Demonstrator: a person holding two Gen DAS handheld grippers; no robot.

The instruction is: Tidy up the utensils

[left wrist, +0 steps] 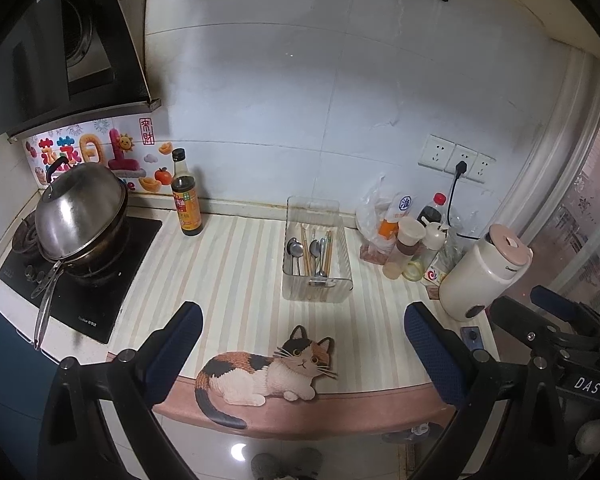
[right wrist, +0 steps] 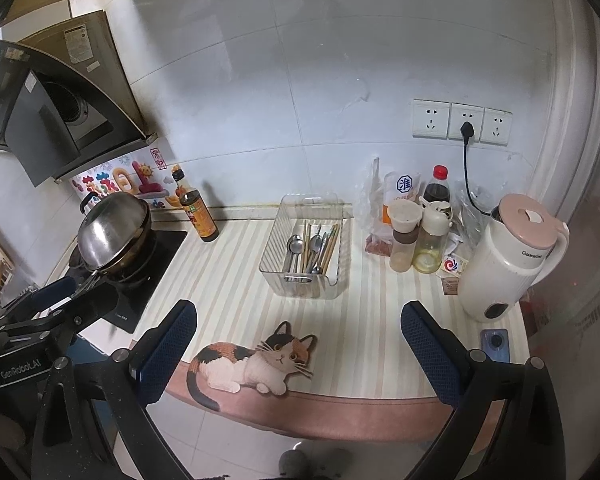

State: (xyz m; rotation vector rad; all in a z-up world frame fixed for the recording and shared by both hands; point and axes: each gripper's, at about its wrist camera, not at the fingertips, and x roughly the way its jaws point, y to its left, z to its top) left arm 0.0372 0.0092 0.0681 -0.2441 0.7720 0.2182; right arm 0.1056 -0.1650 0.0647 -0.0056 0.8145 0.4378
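Right wrist | clear bin [right wrist: 342, 240] – spoons [right wrist: 294, 250], chopsticks [right wrist: 306, 244] | both tools [right wrist: 298, 356] [left wrist: 302, 354] agape – empty

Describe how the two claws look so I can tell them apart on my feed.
Both are alike: black frames with silver screws and dark blue textured pads. The left claw body reads "GenRobot.AI"; the right claw body reads "DAS". No sleeves or cables show.

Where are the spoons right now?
The spoons lie in the clear bin mid-counter, beside the chopsticks, between the dark bottle and the condiment jars.
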